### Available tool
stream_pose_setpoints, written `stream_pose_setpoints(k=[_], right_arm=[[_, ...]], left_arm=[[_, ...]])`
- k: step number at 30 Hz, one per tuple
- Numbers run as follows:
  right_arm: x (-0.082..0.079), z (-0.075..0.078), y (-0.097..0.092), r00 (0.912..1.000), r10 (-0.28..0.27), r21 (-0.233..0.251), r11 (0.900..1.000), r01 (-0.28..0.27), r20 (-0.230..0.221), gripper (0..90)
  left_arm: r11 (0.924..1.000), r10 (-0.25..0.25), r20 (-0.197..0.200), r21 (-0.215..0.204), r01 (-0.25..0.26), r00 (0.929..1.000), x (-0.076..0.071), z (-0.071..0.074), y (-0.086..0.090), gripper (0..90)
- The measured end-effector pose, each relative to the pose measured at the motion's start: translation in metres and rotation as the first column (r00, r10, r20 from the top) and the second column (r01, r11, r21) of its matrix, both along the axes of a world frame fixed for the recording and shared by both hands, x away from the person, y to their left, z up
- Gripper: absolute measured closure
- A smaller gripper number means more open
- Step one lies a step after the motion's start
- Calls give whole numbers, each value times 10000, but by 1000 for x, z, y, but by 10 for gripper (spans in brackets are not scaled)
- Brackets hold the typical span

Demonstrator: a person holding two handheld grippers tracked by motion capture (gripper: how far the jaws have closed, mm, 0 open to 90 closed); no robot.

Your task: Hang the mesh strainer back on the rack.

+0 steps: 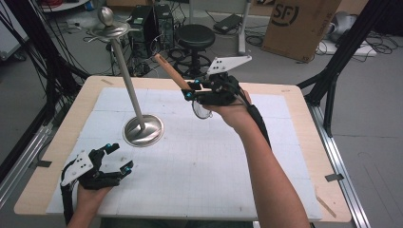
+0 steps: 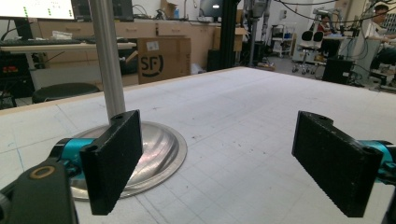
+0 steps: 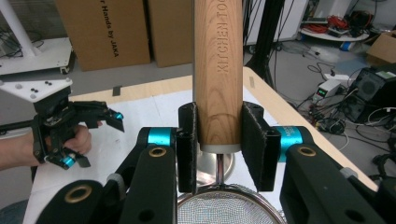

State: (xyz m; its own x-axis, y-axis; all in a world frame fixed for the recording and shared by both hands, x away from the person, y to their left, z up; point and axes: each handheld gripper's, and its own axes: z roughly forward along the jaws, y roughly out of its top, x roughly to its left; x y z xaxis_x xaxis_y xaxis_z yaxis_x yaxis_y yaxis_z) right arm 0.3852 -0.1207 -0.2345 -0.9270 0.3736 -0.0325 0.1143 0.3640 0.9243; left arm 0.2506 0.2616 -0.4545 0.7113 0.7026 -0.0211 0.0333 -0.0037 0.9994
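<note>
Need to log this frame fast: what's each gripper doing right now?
Left gripper: open, holding nothing, low over the table.
Right gripper: shut on the strainer's wooden handle.

On the desk point(image 1: 294, 142) there is one metal stand point(image 1: 142, 129) with a single upright pole, one wooden-handled mesh strainer point(image 3: 218, 70) raised above it, and two grippers, left gripper point(image 1: 116, 156) and right gripper point(image 1: 192, 89).

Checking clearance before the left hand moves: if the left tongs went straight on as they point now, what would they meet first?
Probably the stand's round metal base: the left tongs, open, point across the mat with it just ahead on one side. Otherwise the way looks free.
</note>
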Motion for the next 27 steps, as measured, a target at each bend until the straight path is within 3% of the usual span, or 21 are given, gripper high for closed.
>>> stream_pose_setpoints(k=[18, 27], right_arm=[[7, 20, 14, 9990, 406, 313, 9987, -411, 183, 684], [20, 27, 23, 9986, 499, 792, 9955, -513, 194, 684]], left_arm=[[10000, 13, 22, -5, -13, 10000, 0, 0, 0, 168], [10000, 34, 4, 3, -34, 10000, 0, 0, 0, 168]])
